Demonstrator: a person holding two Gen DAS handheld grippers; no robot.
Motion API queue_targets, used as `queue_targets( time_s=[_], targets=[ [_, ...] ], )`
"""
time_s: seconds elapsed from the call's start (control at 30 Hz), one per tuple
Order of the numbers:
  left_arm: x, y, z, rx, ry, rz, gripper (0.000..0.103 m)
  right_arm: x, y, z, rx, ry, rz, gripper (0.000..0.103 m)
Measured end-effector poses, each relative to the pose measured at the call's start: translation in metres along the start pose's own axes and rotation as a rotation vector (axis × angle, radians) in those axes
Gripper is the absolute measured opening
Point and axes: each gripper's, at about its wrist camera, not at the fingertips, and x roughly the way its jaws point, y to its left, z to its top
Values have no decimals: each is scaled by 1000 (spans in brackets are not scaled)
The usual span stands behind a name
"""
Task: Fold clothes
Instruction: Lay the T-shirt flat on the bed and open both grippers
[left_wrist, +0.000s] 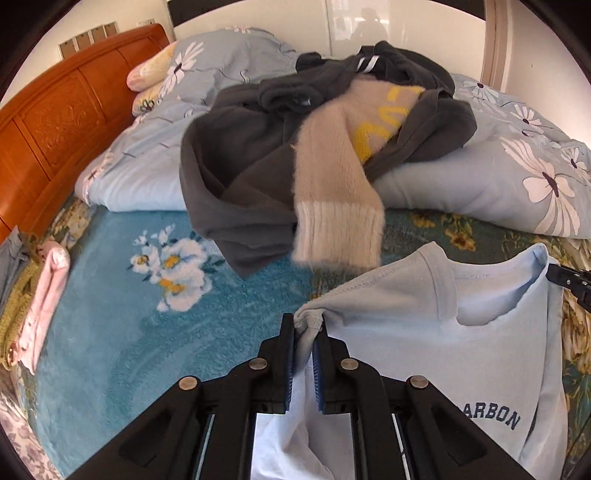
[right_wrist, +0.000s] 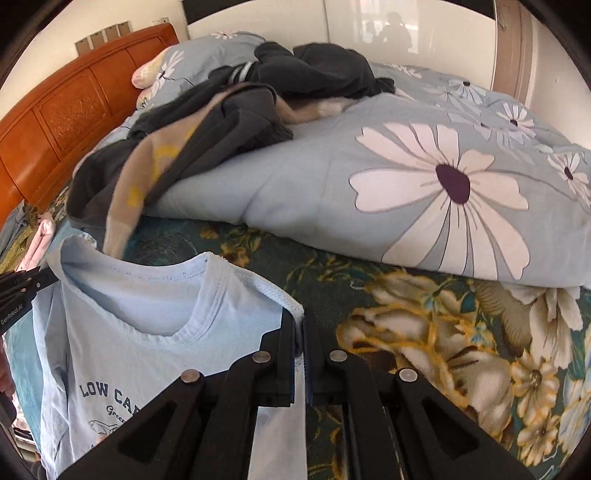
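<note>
Pale-blue T-shirt hangs spread by its shoulders above the bed's near edge, the left gripper and right gripper each clenched on one shoulder, apparently to lay it flat for folding; more clothes wait on the quilt.

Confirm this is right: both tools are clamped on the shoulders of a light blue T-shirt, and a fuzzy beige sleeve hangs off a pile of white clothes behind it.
One detail is wrong: the pile of clothes is dark grey, not white, as the left wrist view shows. The rest stands: left tool and right tool clamp the light blue T-shirt, beige sleeve behind.
</note>
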Motion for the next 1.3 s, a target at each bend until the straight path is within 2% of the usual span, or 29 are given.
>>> queue_targets(
  time_s=[0.17, 0.37, 0.47, 0.53, 0.57, 0.6, 0.63, 0.67, 0.7, 0.73, 0.77, 0.93, 1.03, 1.07, 1.2, 1.3],
  targets=[
    [23, -2, -14, -19, 68, -29, 12, 28, -9, -16, 53, 74, -6, 4],
    [19, 3, -21, -51, 92, -94, 13, 27, -3, -15, 41, 80, -31, 4],
    [10, 4, -26, -48, 96, -120, 22, 23, -2, -15, 40, 78, -39, 5],
    [1, 8, -31, -58, 91, -152, 39, 18, -1, -16, 42, 75, -50, 5],
    [-4, 11, -34, -63, 86, -162, 42, 14, 0, -16, 42, 70, -54, 6],
    [-10, 14, -37, -66, 75, -169, 45, 9, 1, -16, 39, 62, -53, 8],
    [-17, 19, -41, -71, 64, -174, 48, 2, 1, -16, 36, 51, -50, 17],
    [-23, 25, -45, -77, 55, -174, 49, -4, 2, -17, 33, 41, -46, 33],
    [-29, 32, -51, -87, 42, -175, 51, -11, 2, -18, 30, 22, -41, 40],
    [-35, 40, -58, -96, 27, -175, 54, -20, 3, -20, 29, -1, -36, 47],
    [-40, 49, -67, -104, 13, -169, 55, -29, 3, -23, 33, -22, -32, 47],
    [-42, 96, -121, -161, 61, -93, 55, -55, -6, -53, 86, -56, -22, 48],
    [-40, 118, -150, -250, 100, -137, 53, -61, -12, -72, 110, -41, -26, 48],
    [-41, 121, -158, -272, 105, -157, 53, -61, -12, -77, 118, -31, -26, 48],
    [-43, 117, -180, -265, 123, -150, 53, -58, -10, -90, 152, -8, -2, 48],
    [-46, 110, -192, -243, 118, -133, 44, -58, -4, -96, 157, 2, 16, 48]
  ],
)
